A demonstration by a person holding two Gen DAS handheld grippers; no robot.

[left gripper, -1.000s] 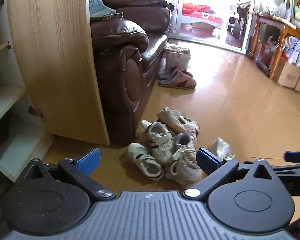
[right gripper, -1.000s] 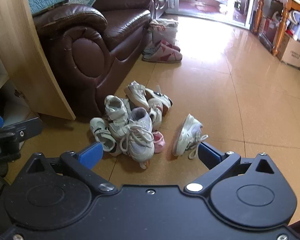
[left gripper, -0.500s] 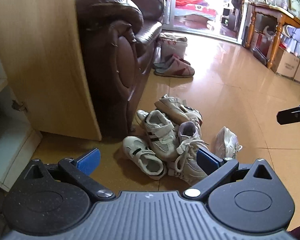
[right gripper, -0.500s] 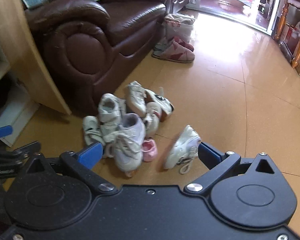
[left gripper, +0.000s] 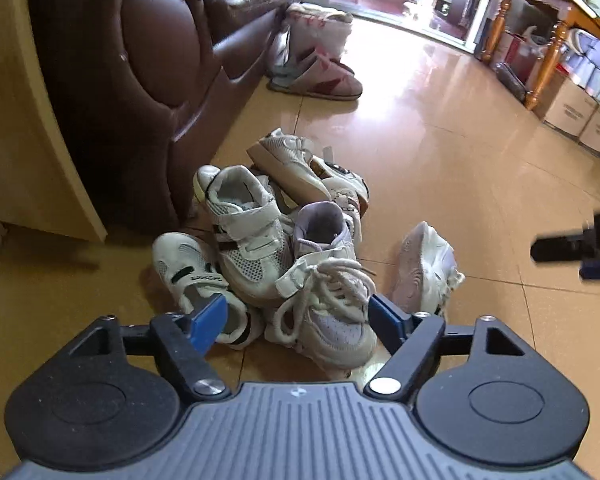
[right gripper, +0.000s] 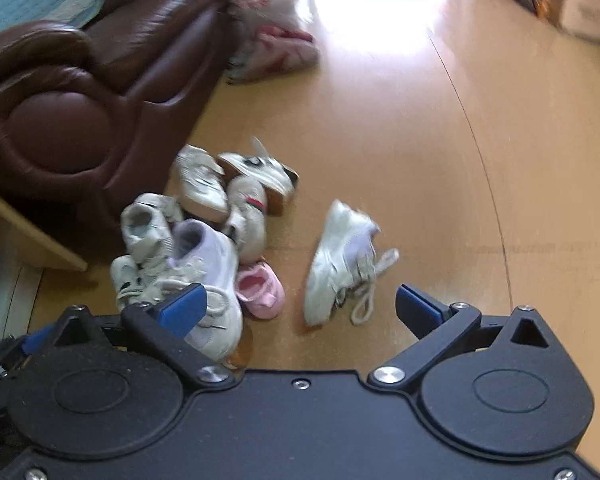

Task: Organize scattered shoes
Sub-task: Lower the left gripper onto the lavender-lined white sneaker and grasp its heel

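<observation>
Shoes lie heaped on the tan floor beside the brown leather sofa (left gripper: 148,60); through my left wrist camera the left gripper (left gripper: 296,318), jaws just narrowed yet untouching, brackets the white lace-up sneaker (left gripper: 328,304) nearest me. Through my right camera the right gripper (right gripper: 300,308) gapes wide before a lone white sneaker (right gripper: 340,264) right of the pile.

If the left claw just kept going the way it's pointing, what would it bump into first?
Most likely the laced white sneaker at the near edge of the shoe pile. It lies right between the left claw fingers, whose jaws have just been closing without touching it yet. Depth is hard to judge.
</observation>
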